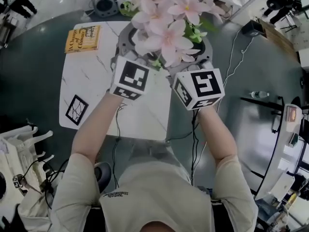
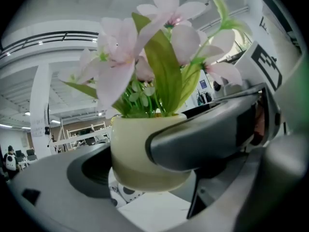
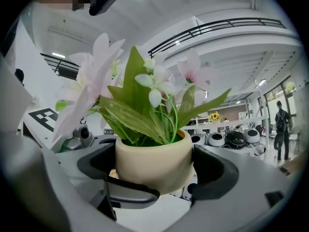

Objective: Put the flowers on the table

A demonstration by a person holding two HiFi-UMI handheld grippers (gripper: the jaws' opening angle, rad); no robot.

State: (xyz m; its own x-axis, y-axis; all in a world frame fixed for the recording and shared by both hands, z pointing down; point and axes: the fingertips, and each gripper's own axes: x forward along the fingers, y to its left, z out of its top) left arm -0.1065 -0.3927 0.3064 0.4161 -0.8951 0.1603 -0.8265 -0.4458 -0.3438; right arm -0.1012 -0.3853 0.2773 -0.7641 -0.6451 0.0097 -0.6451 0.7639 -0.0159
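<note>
Head view, flowers: I see the flowers [image 1: 166,37] as a bunch of pale pink blooms to the right of the book [image 1: 83,38], over the far edge of the white marbled surface [image 1: 96,81].
Head view, grippers: the left gripper [image 1: 124,52] and right gripper [image 1: 205,57] come in from either side, on the side of the bunch away from the book. The blooms hide the pot from here.
Left gripper view, pot: a smooth, cream, rounded pot [image 2: 145,149]. White surface shows below its base, so I judge it is held clear of it.
Left gripper view, fingers: my own fingers [image 2: 91,170] are closed on the pot's side. The right gripper's finger lies across the pot's front.
Left gripper view, look: broad pink petals [image 2: 116,66] around one long green leaf, with small white buds low down.
Right gripper view, fingers: the dark fingers [image 3: 212,173] press both flanks of the pot [image 3: 152,161], gripping it at mid-height.
Right gripper view, look: striped green leaves [image 3: 130,110] fan up from the rim. The book cannot be made out here.
Handling, weight: I take it for light, but top-heavy under that spread of bloom.
Handling, surface: the pot's wall looks glossy and curved, so it is likely slippery and could chip if dropped.
Handling, hold: I would grip the pot's belly, never the soft stems or petals.
</note>
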